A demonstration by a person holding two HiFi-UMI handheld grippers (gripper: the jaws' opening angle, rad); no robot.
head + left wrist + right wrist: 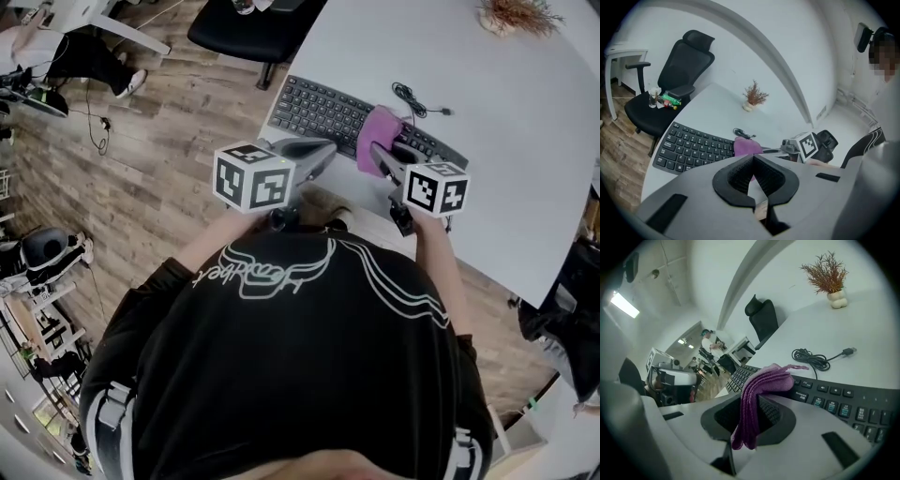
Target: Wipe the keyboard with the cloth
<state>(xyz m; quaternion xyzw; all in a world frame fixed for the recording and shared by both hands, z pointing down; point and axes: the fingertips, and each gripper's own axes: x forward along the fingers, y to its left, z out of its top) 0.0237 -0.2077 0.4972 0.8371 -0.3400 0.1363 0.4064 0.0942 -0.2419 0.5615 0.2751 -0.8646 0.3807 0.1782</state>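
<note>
A black keyboard (pixel 323 111) lies near the front edge of the white table (pixel 525 159). My right gripper (pixel 382 156) is shut on a folded purple cloth (pixel 377 137) and holds it over the keyboard's right part. In the right gripper view the cloth (pixel 761 390) hangs pinched between the jaws of my right gripper (pixel 752 404), just above the keys of the keyboard (pixel 834 401). My left gripper (pixel 322 150) hovers at the keyboard's near edge, left of the cloth. In the left gripper view my left gripper (pixel 753 159) has its jaws closed together with nothing in them, and the keyboard (pixel 693 147) and the cloth (pixel 746 146) lie ahead.
A coiled black cable (pixel 411 97) lies behind the keyboard. A small dried plant (pixel 514 14) stands at the table's far side. A black office chair (pixel 253 28) with bottles on its seat stands to the left, over wooden floor (pixel 141 178).
</note>
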